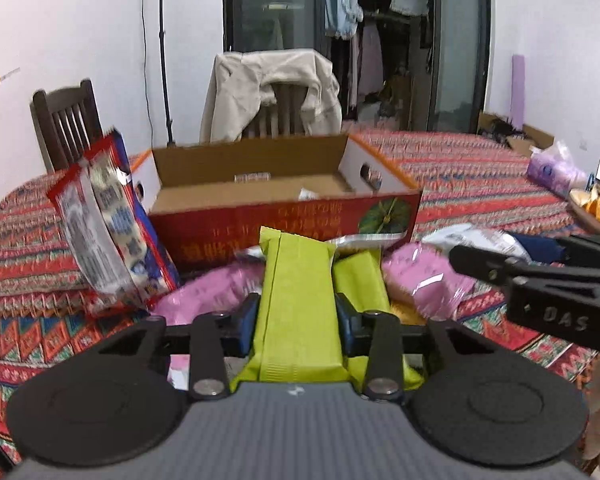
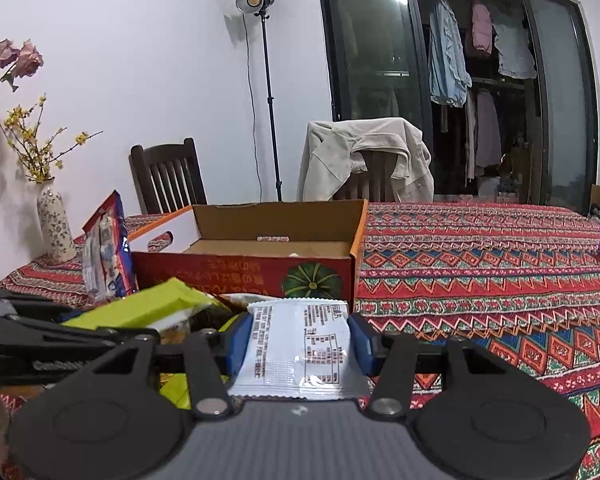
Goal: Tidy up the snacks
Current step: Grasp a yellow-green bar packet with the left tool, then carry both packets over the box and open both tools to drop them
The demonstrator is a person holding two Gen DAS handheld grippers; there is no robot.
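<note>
Home: hung clothes point(image 2: 448, 60), draped chair point(image 2: 368, 160)

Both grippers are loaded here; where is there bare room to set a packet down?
Free: most of the cardboard box floor, and the tablecloth right of the box. Crowded: the strip before the box, heaped with pink packets and green packets, beside the leaning red-blue bag.

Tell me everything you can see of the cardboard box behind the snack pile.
The cardboard box is a shallow open tray, plain brown inside, with a red printed front showing yellow lettering and a green pumpkin, plus white ends with hand-hole cutouts. It sits upright on the patterned tablecloth. A few small items lie inside, too blurred to identify. A red-and-blue snack bag stands at its left end.
</note>
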